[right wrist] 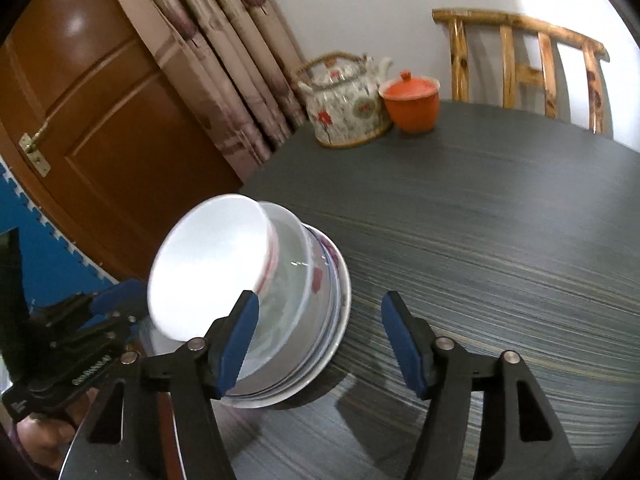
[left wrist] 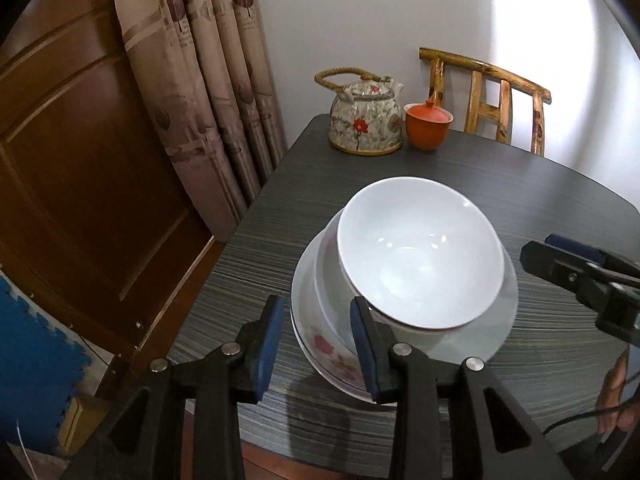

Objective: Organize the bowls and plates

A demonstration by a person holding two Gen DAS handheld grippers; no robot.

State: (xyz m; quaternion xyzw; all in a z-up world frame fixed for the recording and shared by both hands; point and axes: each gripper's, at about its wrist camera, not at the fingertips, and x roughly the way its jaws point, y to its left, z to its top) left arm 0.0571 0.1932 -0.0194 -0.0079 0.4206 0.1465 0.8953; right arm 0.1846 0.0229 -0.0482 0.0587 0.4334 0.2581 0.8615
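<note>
A white bowl (left wrist: 416, 252) sits tilted on top of a stack: a second bowl under it, then a flower-patterned plate (left wrist: 332, 356) on the dark table (left wrist: 520, 184). My left gripper (left wrist: 316, 320) is open at the stack's near left edge, its right finger against the plate rim, holding nothing. My right gripper (right wrist: 320, 320) is open and empty just right of the stack (right wrist: 316, 320); it also shows at the right edge of the left wrist view (left wrist: 580, 264). The white bowl (right wrist: 208, 268) looks blurred in the right wrist view.
A floral teapot (left wrist: 365, 120) and an orange lidded cup (left wrist: 427, 126) stand at the table's far edge. A bamboo chair (left wrist: 492, 96) is behind the table. Curtains (left wrist: 208, 80) and a wooden door (left wrist: 80, 184) are to the left.
</note>
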